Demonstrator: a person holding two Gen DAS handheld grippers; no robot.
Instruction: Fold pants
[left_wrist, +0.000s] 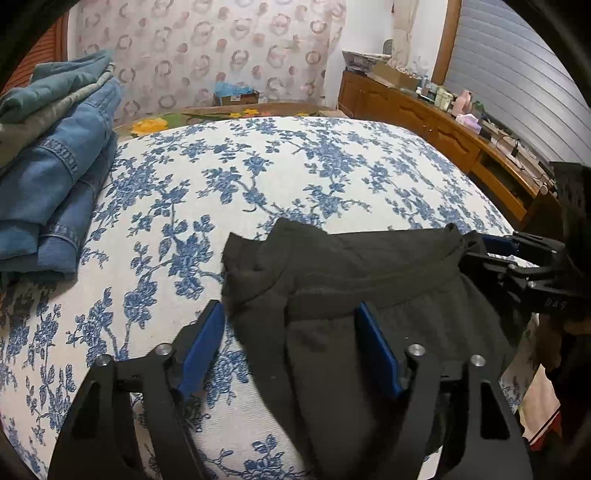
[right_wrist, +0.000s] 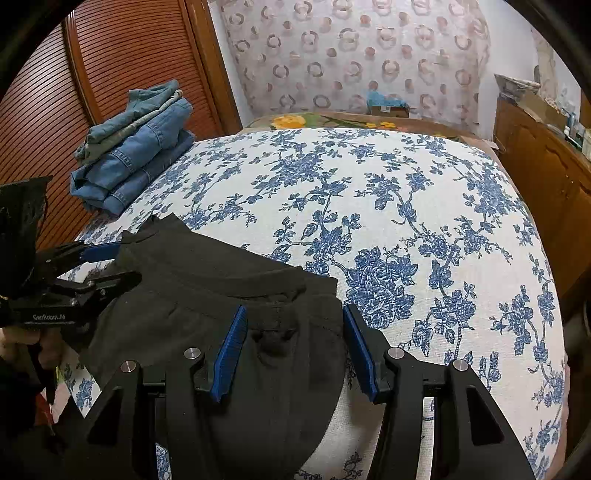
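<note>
Work surface: bed with blue floral bedspread (left_wrist: 295, 177), used below as the landmark.
Task item: black pants (left_wrist: 351, 288), lying bunched at the near edge of the bedspread; the waistband end is turned toward the middle of the bedspread and the rest hangs off the near edge.
Pants, right wrist view: same garment (right_wrist: 207, 288), at the near left part of the bedspread.
Left gripper (left_wrist: 291, 343): fingers spread apart, blue pads facing each other; pants fabric lies between and under them, at the left end of the waistband. Not clamped.
Left gripper, right wrist view: seen at the left frame edge (right_wrist: 107, 266), tips at the pants' left end; contact cannot be confirmed.
Right gripper (right_wrist: 295, 347): fingers spread apart, straddling the right end of the waistband; fabric sits between the pads without being pinched.
Right gripper, left wrist view: enters from the right (left_wrist: 491, 251), tips at the pants' right end.
Stack of folded jeans (right_wrist: 136, 147): on the far left corner of the bedspread, well apart from the pants.
Wooden dresser (left_wrist: 436, 122): beside the bed's right side, top cluttered with small items.
Louvred wooden door (right_wrist: 92, 74): beyond the bed's left side, behind the jeans.
Patterned curtain (right_wrist: 351, 55): on the wall past the far end of the bed.
</note>
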